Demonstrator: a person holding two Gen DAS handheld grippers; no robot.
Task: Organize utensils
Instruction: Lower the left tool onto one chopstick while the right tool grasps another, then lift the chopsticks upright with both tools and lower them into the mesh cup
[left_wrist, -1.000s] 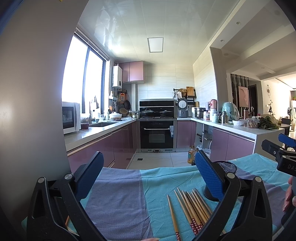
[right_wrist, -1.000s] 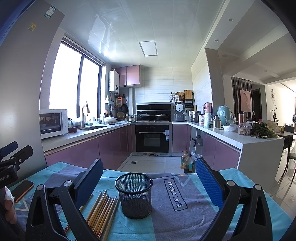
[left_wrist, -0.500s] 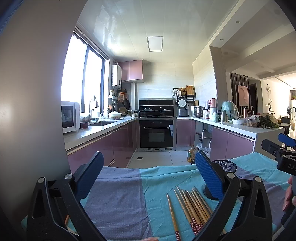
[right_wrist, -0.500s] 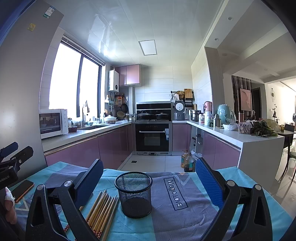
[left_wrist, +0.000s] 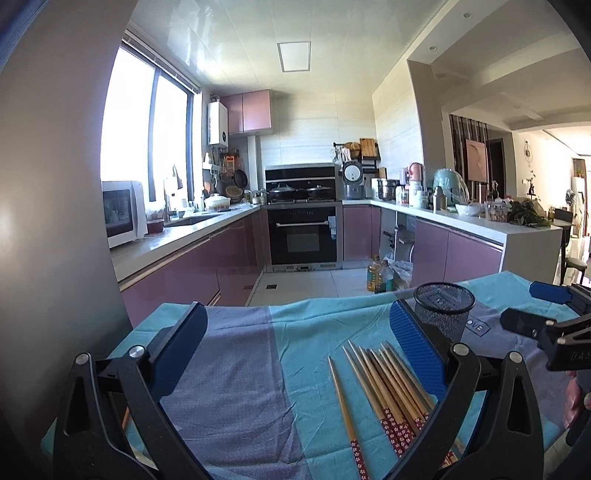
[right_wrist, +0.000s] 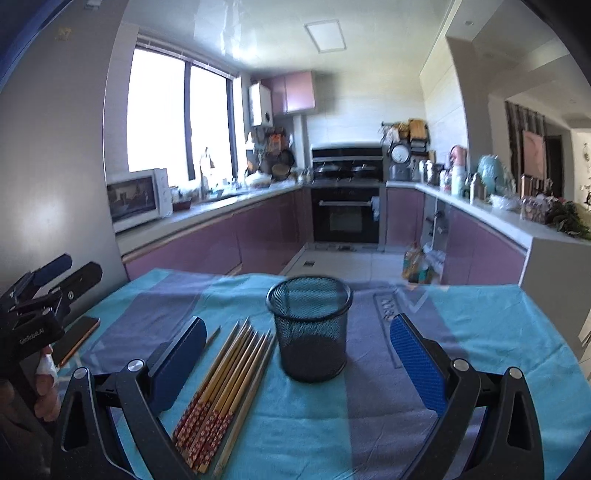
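Several wooden chopsticks with red patterned ends (left_wrist: 384, 387) lie side by side on the table; in the right wrist view the chopsticks (right_wrist: 225, 380) lie just left of a black mesh cup (right_wrist: 310, 328). The cup (left_wrist: 443, 310) stands upright and looks empty. My left gripper (left_wrist: 295, 347) is open and empty above the cloth, left of the chopsticks. My right gripper (right_wrist: 295, 354) is open and empty, with the cup between its fingers' line of sight. Each gripper shows at the edge of the other's view.
A teal and grey-purple tablecloth (right_wrist: 461, 332) covers the table. A phone (right_wrist: 77, 339) lies at the table's left side. Beyond the far table edge is the kitchen floor with oil bottles (left_wrist: 380, 275), purple cabinets and an oven.
Both grippers have tilted down and moved nearer the table. The right gripper has come closer to the cup and chopsticks. Both stay open.
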